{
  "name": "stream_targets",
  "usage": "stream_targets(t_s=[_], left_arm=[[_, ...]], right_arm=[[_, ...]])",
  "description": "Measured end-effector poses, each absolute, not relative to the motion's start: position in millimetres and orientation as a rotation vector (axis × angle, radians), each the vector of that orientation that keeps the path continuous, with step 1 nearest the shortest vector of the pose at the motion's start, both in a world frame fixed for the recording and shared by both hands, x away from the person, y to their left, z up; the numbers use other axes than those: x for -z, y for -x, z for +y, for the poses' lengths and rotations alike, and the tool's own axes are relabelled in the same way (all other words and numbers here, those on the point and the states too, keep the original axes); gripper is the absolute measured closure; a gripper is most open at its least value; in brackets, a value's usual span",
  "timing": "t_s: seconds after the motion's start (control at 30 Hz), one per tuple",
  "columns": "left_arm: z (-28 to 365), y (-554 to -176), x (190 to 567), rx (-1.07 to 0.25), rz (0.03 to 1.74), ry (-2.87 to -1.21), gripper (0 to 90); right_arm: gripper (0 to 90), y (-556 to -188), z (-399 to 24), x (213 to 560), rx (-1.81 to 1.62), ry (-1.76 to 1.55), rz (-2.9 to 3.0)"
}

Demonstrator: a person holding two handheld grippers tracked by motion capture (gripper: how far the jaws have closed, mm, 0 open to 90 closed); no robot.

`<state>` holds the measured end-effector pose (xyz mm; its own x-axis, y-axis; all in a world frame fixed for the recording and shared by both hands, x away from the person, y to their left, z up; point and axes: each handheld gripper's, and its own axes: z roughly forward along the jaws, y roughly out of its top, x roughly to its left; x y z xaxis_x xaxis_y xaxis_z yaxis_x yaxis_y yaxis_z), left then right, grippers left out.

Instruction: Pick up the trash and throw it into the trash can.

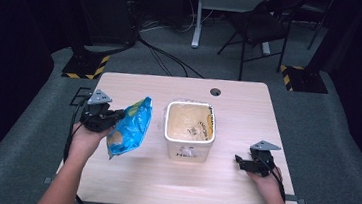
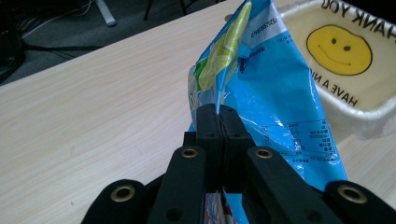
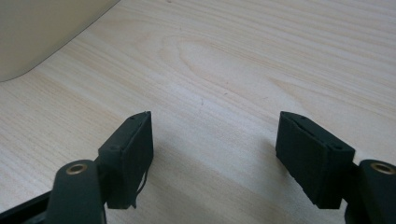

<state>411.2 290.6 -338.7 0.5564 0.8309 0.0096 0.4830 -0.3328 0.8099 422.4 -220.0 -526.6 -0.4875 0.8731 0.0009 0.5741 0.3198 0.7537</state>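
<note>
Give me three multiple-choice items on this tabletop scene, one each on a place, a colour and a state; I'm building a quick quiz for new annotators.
1. Where is the tub relative to the snack bag?
A. On the bag's right, toward the right gripper
B. On the bag's left
C. Under the table

2. What is the bag's main colour?
A. Red
B. Blue
C. Black

3. What state is the right gripper in?
A. Shut on the bag
B. Shut on the tub's rim
C. Open, holding nothing

Answers:
1. A, since the high view shows the tub mid-table between the bag and the right gripper.
2. B, since the left gripper view shows blue film with a yellow-green patch.
3. C, since the right gripper view shows its jaws apart over bare table, while the left gripper pinches the bag.
</note>
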Motion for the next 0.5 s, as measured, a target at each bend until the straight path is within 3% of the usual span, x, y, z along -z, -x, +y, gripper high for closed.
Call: stream_targets(t_s=[0.5], left_arm=[[276.6,-424.5,317.9,-0.549,1.01,-1.982,88.3]], right_arm=[[26.7,-422.4,-219.9,526.6,-0.994,-1.282,2.184]])
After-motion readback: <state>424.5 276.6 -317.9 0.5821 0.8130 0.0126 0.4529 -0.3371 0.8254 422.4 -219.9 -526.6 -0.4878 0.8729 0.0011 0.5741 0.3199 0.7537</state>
